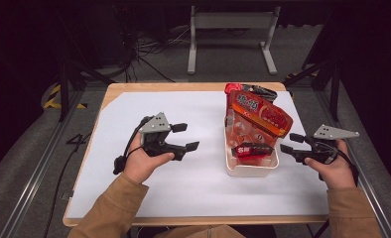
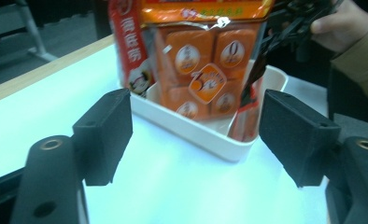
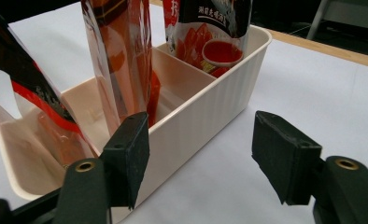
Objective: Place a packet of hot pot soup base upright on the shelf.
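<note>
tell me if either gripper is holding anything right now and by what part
Nothing is held. The left gripper stands open over the bare sheet, and the right gripper is open beside the white bin of snack packets, touching neither.

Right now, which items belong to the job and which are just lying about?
In the job: white bin; orange snack bag; small red-black packet; left hand-held gripper and right hand-held gripper, both open.

Lying about: white table sheet; grey stand; floor cables.
</note>
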`<state>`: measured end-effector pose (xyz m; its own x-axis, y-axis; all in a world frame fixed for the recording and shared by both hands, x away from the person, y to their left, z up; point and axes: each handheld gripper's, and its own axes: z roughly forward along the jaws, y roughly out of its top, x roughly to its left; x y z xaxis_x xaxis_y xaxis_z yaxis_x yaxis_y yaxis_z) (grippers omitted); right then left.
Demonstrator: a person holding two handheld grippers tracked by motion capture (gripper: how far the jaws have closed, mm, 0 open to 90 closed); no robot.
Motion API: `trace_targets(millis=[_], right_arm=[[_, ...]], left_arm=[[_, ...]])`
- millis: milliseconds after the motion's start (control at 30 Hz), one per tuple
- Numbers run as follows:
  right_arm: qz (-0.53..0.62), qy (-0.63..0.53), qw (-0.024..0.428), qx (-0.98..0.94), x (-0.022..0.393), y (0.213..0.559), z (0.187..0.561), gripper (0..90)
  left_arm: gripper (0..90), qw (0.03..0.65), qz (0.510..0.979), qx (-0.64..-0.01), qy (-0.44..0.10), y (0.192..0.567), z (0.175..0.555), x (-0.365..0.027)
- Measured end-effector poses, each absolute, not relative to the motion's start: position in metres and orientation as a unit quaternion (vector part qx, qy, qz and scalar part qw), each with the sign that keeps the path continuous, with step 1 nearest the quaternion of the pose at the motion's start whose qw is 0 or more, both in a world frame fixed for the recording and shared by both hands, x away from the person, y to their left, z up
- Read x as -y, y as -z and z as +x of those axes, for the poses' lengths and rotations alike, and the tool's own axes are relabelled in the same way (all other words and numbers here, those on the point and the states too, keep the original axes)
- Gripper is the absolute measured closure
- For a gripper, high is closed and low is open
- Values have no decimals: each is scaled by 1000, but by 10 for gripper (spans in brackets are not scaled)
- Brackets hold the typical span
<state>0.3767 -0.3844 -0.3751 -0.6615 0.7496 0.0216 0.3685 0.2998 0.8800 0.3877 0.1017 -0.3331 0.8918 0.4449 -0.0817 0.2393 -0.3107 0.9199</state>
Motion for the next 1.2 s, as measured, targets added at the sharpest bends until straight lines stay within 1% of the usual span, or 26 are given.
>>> trace_targets(millis=[133,267,533,700,867,1100,1200], right_arm=[[371,-467,204,-776,384,376,376,346],[374,-467,210,-773,385,378,375,325],[377,-468,217,-769,386,382,373,292],[380,-470,222,-765,387,385,374,271],[379,-470,227,-764,387,386,375,254],[372,-466,233,-768,384,390,378,240],[374,-461,232,-770,383,392,380,233]], left_arm=[[236,536,807,-227,-104,336,386,-116],[229,528,807,-239,-112,342,385,-131],[203,525,798,-265,-128,356,385,-153],[195,525,788,-294,-132,371,386,-171],[188,527,781,-307,-136,381,386,-180],[172,548,763,-315,-138,398,383,-191],[164,545,762,-320,-142,404,383,-193]])
